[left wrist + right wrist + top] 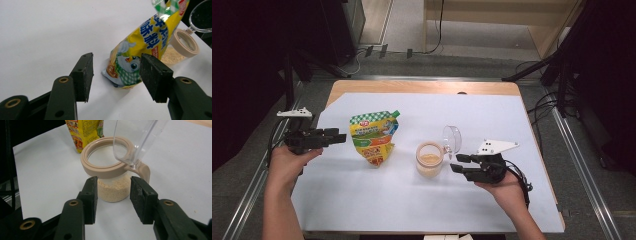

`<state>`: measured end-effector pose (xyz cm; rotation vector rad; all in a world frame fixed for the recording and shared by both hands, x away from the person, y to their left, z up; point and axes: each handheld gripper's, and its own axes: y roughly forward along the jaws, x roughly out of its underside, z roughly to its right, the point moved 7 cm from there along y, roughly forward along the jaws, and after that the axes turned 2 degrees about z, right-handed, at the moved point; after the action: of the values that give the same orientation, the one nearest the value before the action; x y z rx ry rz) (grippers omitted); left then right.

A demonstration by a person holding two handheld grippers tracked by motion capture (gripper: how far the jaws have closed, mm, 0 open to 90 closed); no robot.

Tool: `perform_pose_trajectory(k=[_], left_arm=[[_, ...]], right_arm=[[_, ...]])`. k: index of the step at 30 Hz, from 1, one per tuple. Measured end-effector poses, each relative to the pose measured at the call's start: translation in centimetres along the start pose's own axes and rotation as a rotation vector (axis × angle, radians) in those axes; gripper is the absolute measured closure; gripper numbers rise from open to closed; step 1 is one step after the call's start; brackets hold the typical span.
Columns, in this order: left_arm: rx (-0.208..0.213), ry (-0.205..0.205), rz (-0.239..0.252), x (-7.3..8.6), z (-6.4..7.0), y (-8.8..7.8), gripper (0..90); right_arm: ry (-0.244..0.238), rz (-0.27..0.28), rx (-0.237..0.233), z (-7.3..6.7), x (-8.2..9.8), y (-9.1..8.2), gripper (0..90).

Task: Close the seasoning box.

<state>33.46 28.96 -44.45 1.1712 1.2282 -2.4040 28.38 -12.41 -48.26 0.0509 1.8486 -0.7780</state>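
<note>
One yellow pouch [374,137] lying mid-counter [362,200], long axis running away from the person, green cap at far end, one open-lidded jar [430,159] beside it, left tongs [341,137] open short of pouch, right tongs [457,163] open before jar.

Parted fingers [143,198] before open-lidded jar [112,185]

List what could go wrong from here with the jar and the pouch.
The jar stands with its clear lid flipped open, so a nudge from the right hand-held gripper might tip it and spill the granules. The pouch looks soft; the left hand-held gripper may crumple or topple it.
</note>
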Motion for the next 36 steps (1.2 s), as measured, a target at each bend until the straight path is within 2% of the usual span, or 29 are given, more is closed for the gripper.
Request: perform_pose_trajectory(k=[6,15,19,23,28,36], left_arm=[[-0.013,0.002,-0.002,0.2,-0.4,1.1,45.4],[-0.017,0.01,-0.02,0.4,-0.3,1.9,44.2],[-0.022,0.005,-0.019,0.4,-0.5,2.0,43.8],[-0.01,-0.005,-0.005,0.3,-0.5,2.3,43.6],[-0.012,0.003,-0.031,0.5,-0.4,2.8,43.5],[-0.006,0.002,-0.043,0.6,-0.3,3.2,42.9]], right_arm=[[-0.003,0.023,0.019,0.4,-0.2,-0.4,72.7],[0.06,0.033,0.04,1.4,-0.4,-0.5,89.3],[0.085,0.018,0.05,1.7,-0.4,-0.3,90.0],[0.08,0.017,0.064,1.8,-0.7,-0.1,90.0],[0.069,0.031,0.08,2.0,-1.1,0.2,90.0],[0.074,0.052,0.08,1.9,-1.5,0.3,90.0]])
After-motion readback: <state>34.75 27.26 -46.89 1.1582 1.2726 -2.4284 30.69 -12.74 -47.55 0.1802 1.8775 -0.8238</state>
